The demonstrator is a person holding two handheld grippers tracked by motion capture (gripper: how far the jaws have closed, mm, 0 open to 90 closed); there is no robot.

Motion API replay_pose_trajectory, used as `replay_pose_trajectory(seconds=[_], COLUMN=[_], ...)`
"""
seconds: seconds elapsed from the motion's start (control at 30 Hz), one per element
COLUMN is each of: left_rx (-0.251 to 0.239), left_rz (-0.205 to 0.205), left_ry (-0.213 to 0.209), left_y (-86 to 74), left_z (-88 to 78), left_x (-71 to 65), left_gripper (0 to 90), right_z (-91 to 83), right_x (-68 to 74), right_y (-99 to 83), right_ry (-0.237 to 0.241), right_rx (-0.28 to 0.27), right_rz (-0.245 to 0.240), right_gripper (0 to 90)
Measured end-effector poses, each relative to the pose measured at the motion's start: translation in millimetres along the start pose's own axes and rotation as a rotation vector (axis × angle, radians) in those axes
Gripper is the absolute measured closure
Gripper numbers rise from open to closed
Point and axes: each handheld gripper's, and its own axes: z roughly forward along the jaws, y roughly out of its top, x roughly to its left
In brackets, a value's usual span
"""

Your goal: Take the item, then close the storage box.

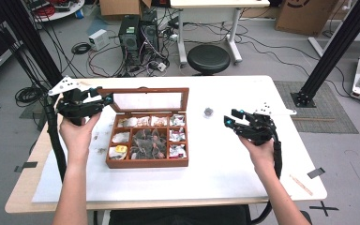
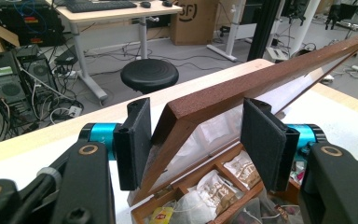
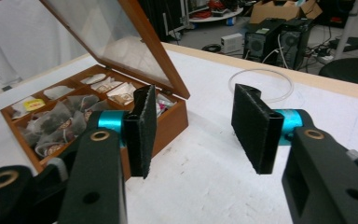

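Item 1, wooden tea box: sits on white surface, left of centre. We note the long axis runs left-right; front wall faces the near edge. Compartments hold tea bags; one yellow-tagged sachet in near-left cell.

Item 2, glass lid: hinged at far side, raised approx. upright, tilted slightly back. Its top rail runs left-right, parallel to the box's long axis. In left gripper view the lid's corner sits between the pads.

Item 3, left tool: at far-left of box, jaws closed on the lid's upper-left corner, frame pinched edge-on. Left hand grips from below, forearm coming up from near edge, wrist bent so the tool points right.

Item 4, right tool: jaws spread, nothing between them; bare surface shows through the gap in right gripper view. Right hand holds it low over the surface, pointing left toward box, well apart from its right wall.

Item 5, open room: wide bare strip betw. box and right tool, plus bare area near the box's front. Small dark round object lies far of that strip. Left of box, surface edge is close; wooden table rim shows beyond the white sheet. Black stool on floor past far edge.
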Motion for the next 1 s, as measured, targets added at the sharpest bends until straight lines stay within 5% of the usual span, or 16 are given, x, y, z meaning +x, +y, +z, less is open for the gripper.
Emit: replay_pose_trajectory(seconds=[1.0], left_rx=[0.001], left_rz=[-0.01], left_ry=[0.0], left_y=[-1.3], left_z=[-1.1], left_x=[-1.0], left_gripper=[43.2], right_z=[-6.4], right_x=[-8.2], right_y=[-7.4], right_ry=[-0.022], right_rx=[-0.018], right_rz=[0.038], right_gripper=[40.0])
